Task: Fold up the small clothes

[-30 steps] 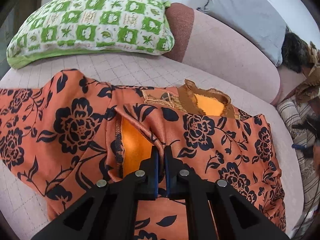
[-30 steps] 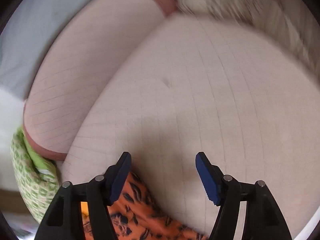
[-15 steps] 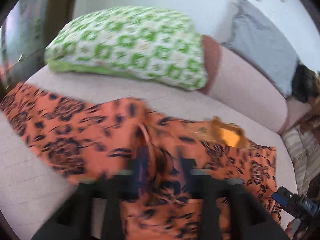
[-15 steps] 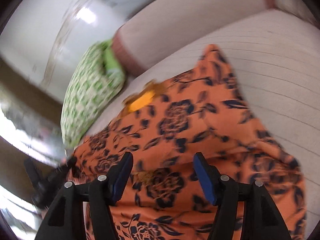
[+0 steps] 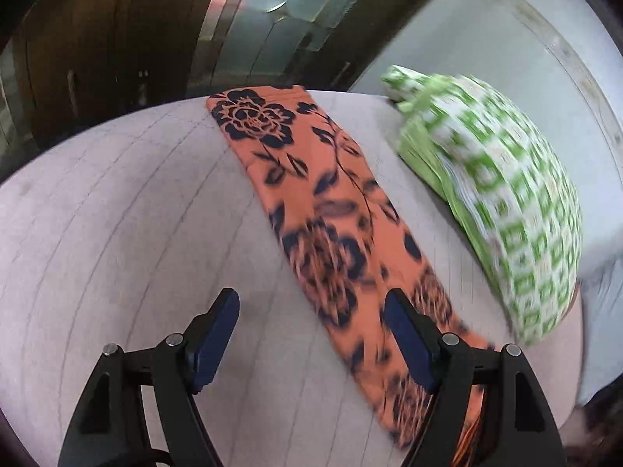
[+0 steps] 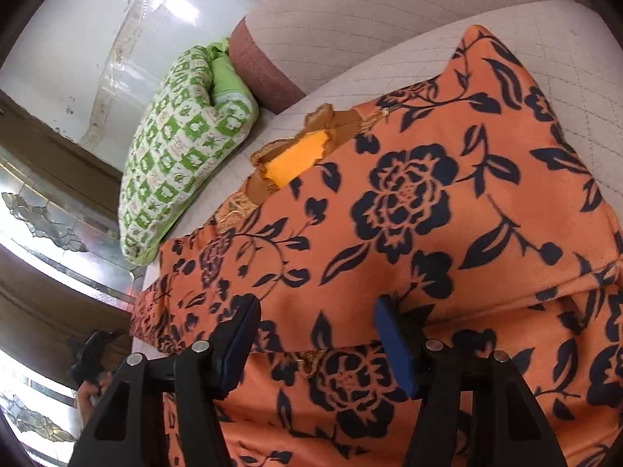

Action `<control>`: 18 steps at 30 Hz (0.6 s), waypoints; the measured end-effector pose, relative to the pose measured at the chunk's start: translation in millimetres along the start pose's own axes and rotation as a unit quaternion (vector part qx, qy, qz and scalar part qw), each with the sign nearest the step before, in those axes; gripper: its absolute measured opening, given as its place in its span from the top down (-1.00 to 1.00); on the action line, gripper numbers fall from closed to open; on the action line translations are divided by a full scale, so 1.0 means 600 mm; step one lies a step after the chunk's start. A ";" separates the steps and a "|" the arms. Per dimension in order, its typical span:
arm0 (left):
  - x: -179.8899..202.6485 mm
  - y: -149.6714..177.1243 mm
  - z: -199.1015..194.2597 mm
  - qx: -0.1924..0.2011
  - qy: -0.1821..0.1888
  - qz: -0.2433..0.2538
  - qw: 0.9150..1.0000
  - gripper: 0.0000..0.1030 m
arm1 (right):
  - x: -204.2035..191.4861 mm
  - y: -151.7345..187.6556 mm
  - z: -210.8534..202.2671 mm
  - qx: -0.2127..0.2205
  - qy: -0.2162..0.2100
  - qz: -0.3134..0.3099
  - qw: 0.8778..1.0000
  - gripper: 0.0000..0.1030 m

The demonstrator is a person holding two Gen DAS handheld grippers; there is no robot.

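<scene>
Folding looks part done: the orange flowered dress (image 6: 409, 210) has one fold, its sleeve (image 5: 311, 194) lies flat, the left gripper (image 5: 311, 334) is opening and the right gripper (image 6: 315, 338) closing, both empty.

Soft, even daylight fills both views. In the left view the pillow (image 5: 502, 202) and the near part of the garment (image 5: 327, 233) are smeared by motion blur. The right view is sharp, with glare on the wall (image 6: 163, 11). The edges bend strongly and the corners go black.
</scene>
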State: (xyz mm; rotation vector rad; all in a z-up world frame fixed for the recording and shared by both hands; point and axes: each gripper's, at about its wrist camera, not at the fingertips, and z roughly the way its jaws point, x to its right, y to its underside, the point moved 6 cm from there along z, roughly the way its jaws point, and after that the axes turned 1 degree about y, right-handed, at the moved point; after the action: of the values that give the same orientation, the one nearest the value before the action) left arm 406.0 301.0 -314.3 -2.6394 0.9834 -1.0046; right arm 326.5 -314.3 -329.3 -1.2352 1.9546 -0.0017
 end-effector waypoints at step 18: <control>0.060 -0.052 0.022 0.020 0.065 0.032 0.997 0.88 | -0.008 -0.012 -0.003 0.040 0.018 -0.018 0.999 -0.24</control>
State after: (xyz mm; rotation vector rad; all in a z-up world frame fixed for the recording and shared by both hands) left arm 451.0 301.5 -294.1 -2.5196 1.0548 -1.1818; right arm 332.0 -315.2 -322.4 -1.2254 1.9423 -0.1209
